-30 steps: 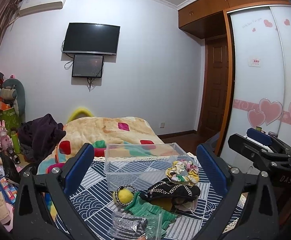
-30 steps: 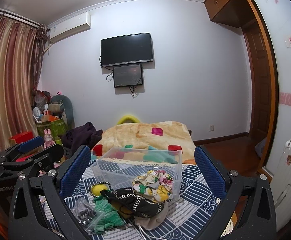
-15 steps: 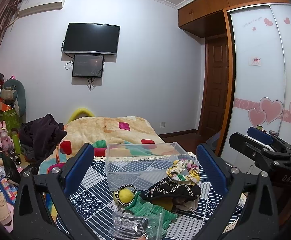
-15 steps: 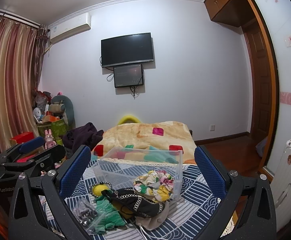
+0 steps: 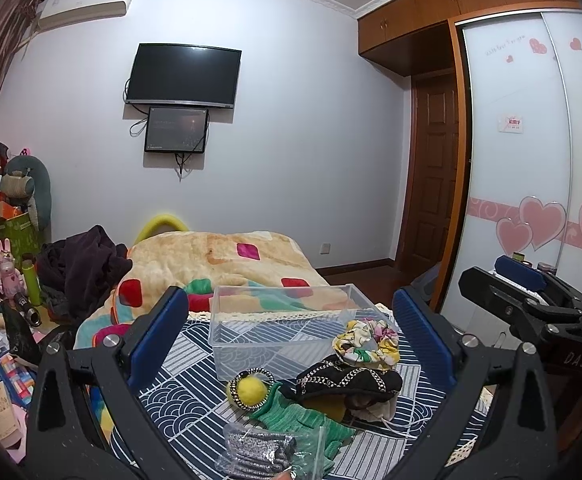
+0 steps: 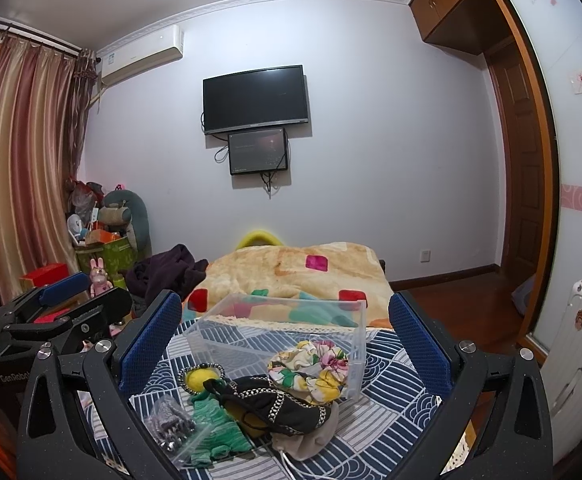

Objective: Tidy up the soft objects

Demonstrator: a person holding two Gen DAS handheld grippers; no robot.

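A clear plastic bin (image 5: 287, 320) (image 6: 287, 330) stands empty on the blue patterned cloth (image 5: 187, 400). In front of it lie soft things: a floral scrunchie (image 5: 367, 346) (image 6: 311, 370), a black chain-trimmed piece (image 5: 349, 380) (image 6: 275, 400), a yellow ball in a ring (image 5: 249, 390) (image 6: 197, 378), a green knit piece (image 5: 303, 424) (image 6: 215, 424), and a bag of grey items (image 5: 255, 454) (image 6: 169, 426). My left gripper (image 5: 291, 340) is open above them, holding nothing. My right gripper (image 6: 285, 340) is open too, holding nothing.
Behind the cloth is a bed with an orange patchwork blanket (image 5: 219, 256) and dark clothes (image 5: 83, 268). Clutter stands at the left (image 5: 7, 240). A wardrobe (image 5: 531, 160) and a white suitcase (image 6: 579, 360) are on the right.
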